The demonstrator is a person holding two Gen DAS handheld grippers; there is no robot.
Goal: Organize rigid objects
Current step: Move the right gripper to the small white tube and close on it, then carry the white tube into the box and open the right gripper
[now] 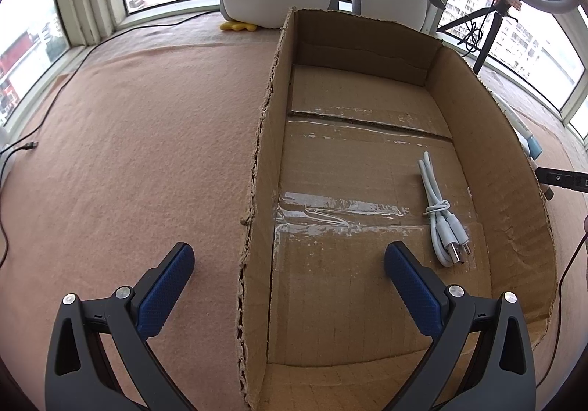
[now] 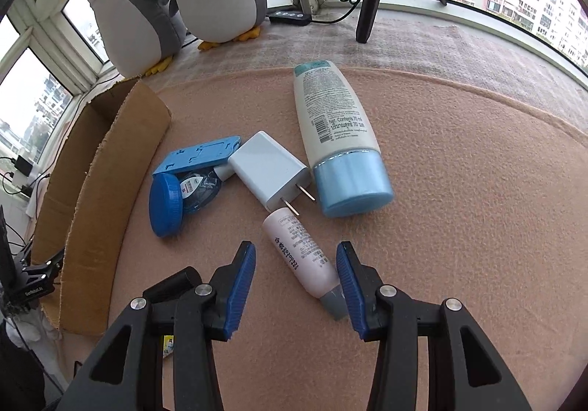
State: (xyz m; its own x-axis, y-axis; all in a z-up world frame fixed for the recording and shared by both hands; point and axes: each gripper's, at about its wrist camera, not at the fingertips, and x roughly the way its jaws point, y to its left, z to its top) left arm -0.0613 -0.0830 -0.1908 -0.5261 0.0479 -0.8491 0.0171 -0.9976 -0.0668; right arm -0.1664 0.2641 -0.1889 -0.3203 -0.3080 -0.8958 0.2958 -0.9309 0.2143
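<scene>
The cardboard box (image 1: 367, 264) floor lies open except for a white cable (image 1: 439, 216); bottles crowd the right claw (image 2: 296, 264).

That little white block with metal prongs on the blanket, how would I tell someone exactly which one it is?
Find the big lotion bottle with the pale blue cap lying on the pink blanket. Directly to its left lies the white charger plug. It is the only boxy white item, with two metal prongs pointing toward the small pink tube.
</scene>
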